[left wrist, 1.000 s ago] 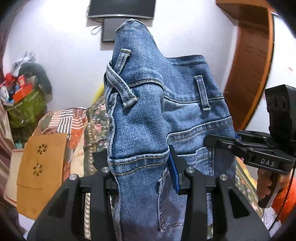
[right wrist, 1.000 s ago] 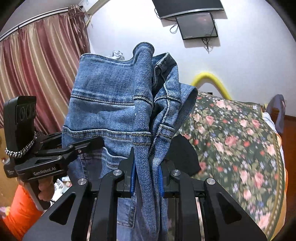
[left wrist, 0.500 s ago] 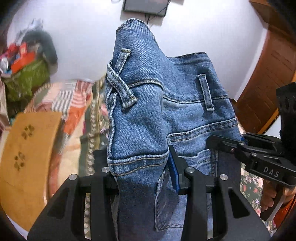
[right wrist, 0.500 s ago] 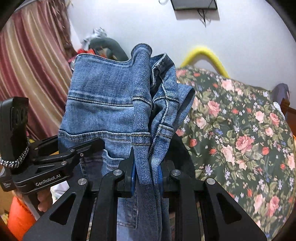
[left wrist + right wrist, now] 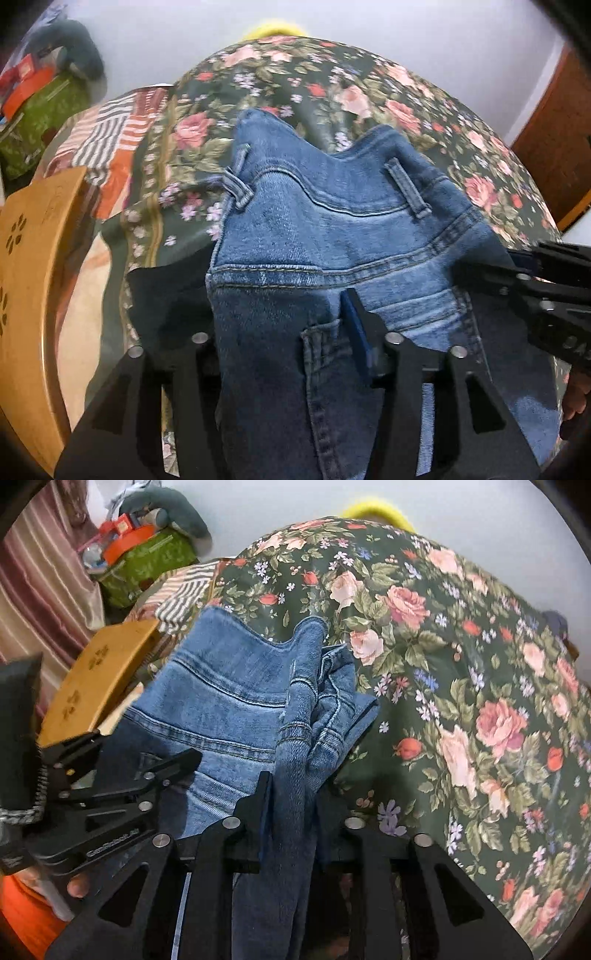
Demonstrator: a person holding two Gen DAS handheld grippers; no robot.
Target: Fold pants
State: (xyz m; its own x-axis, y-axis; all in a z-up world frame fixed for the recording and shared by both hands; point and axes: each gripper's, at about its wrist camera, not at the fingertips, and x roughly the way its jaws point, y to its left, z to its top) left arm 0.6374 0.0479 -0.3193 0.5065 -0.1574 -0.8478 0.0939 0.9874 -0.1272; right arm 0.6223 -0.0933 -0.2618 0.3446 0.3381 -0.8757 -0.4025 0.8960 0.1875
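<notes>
Blue jeans (image 5: 332, 229) lie waistband-first on the floral bedspread (image 5: 369, 92), belt loops up. My left gripper (image 5: 280, 314) straddles one folded end of the waistband; its jaws are opening and the denim still fills the gap, with the left finger hidden behind it. My right gripper (image 5: 295, 786) holds the bunched other end of the jeans (image 5: 229, 701); its jaws are also opening a little, denim still touching the pads. Each gripper appears in the other's view: the right gripper (image 5: 535, 280) and the left gripper (image 5: 129, 786).
The floral bedspread (image 5: 461, 664) stretches far right and ahead. A wooden board with cut-outs (image 5: 29, 277) stands at the left edge, a striped cloth (image 5: 118, 122) beyond it. A green bag with clutter (image 5: 147, 561) sits by the curtain. A dark cloth (image 5: 166, 288) lies under the jeans.
Both grippers have dropped and tipped down toward the bed. The waistband, upright before the wall earlier, now flops forward onto the bedspread. Both pairs of fingers stand slightly wider apart.
</notes>
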